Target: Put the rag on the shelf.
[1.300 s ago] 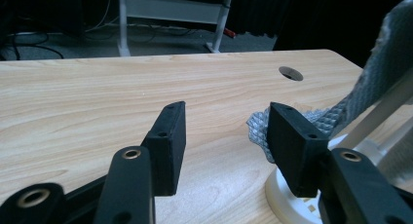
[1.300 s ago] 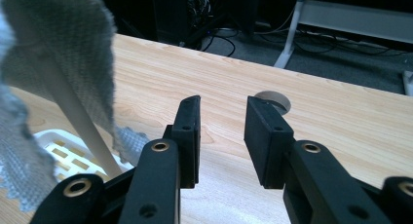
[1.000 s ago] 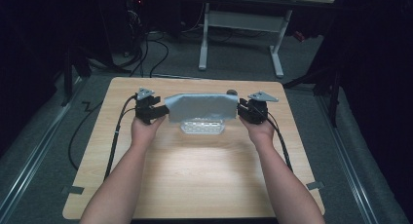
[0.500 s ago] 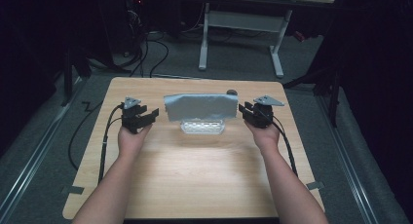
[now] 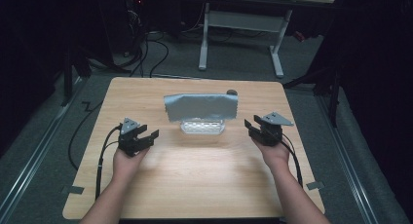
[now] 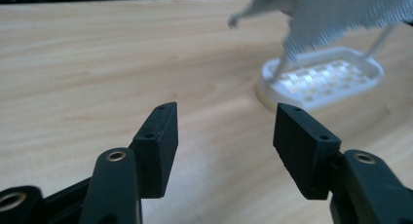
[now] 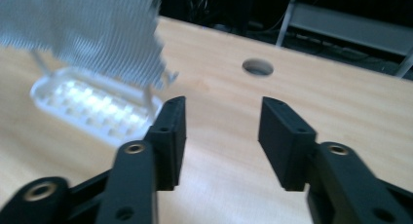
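Now left tool (image 5: 146, 136) and right tool (image 5: 252, 127) both gape empty, flanking cloth (image 5: 200, 107), forearms low.

We look down and forward on the whole worktop (image 5: 195, 185) from above the person's side. Each hand-held gripper camera sits low and close over the wood, and both share the white rack (image 6: 321, 78) under the grey cloth (image 7: 92, 29).

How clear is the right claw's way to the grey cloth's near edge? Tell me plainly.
Probably clear, yes. The right claw is open and holds nothing, and bare table lies between it and the grey cloth, which hangs over the white rack. Nothing stands in between.
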A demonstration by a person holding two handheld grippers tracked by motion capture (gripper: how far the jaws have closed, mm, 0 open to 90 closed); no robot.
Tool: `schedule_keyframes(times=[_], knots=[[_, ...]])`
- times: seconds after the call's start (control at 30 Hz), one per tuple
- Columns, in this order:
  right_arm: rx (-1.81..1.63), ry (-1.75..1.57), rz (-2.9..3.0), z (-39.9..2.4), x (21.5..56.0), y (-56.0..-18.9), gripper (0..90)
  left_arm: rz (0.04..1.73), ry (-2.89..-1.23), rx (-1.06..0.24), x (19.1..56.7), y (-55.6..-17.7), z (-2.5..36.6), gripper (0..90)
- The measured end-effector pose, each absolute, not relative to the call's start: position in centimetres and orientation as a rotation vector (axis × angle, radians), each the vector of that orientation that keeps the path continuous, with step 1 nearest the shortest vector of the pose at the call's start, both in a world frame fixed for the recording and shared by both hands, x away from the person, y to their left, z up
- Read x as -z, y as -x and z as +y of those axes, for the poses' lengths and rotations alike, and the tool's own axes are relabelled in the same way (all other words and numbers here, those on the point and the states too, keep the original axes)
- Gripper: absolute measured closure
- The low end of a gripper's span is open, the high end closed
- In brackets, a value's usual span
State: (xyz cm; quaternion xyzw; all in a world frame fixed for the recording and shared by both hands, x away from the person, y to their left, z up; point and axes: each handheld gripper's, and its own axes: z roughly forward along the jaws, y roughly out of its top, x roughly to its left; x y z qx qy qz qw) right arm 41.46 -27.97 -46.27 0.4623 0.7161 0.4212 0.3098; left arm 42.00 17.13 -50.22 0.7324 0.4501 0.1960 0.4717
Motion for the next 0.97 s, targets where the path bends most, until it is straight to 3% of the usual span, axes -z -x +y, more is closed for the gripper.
schedule_keyframes(times=[0.53,0.63,0.97], knots=[[-1.112,-1.272,1.938,-29.6,49.7,-32.2,43.0,1.035,-1.979,-0.352,52.7,-32.7,16.0,38.2],[-1.089,-1.327,1.941,-30.1,50.5,-31.1,40.7,0.997,-2.005,-0.395,52.5,-32.9,15.5,37.0],[-1.052,-1.302,1.965,-29.2,51.3,-31.6,39.6,1.034,-1.961,-0.347,52.6,-33.6,16.2,36.7]])
